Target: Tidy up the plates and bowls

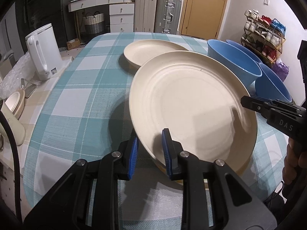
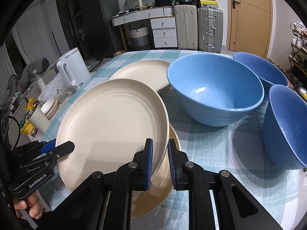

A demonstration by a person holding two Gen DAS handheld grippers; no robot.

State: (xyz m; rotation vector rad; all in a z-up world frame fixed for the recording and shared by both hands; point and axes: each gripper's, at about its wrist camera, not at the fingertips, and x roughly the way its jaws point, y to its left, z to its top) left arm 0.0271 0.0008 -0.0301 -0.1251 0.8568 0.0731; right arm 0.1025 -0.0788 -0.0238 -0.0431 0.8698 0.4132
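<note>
A large cream plate (image 1: 191, 99) (image 2: 111, 118) hangs tilted a little above the teal checked table (image 1: 76, 95). My left gripper (image 1: 150, 153) (image 2: 57, 148) is shut on its near left rim. My right gripper (image 2: 160, 163) (image 1: 247, 101) is shut on its right rim. Directly below lies a second cream plate (image 2: 153, 197), mostly hidden by the held one. A third cream plate (image 1: 151, 51) (image 2: 142, 72) sits farther back. Three blue bowls stand to the right: a big light one (image 2: 213, 90) (image 1: 234, 63), a darker one behind it (image 2: 262, 71), and another nearer (image 2: 285, 126) (image 1: 274, 88).
A white kettle (image 1: 44, 51) (image 2: 71, 69) stands on a side counter left of the table. A cream cup (image 2: 38, 120) and a small bowl (image 1: 15, 103) stand there too. Suitcases (image 2: 199, 28) and drawers line the far wall. A person's hand (image 2: 28, 209) holds the left gripper.
</note>
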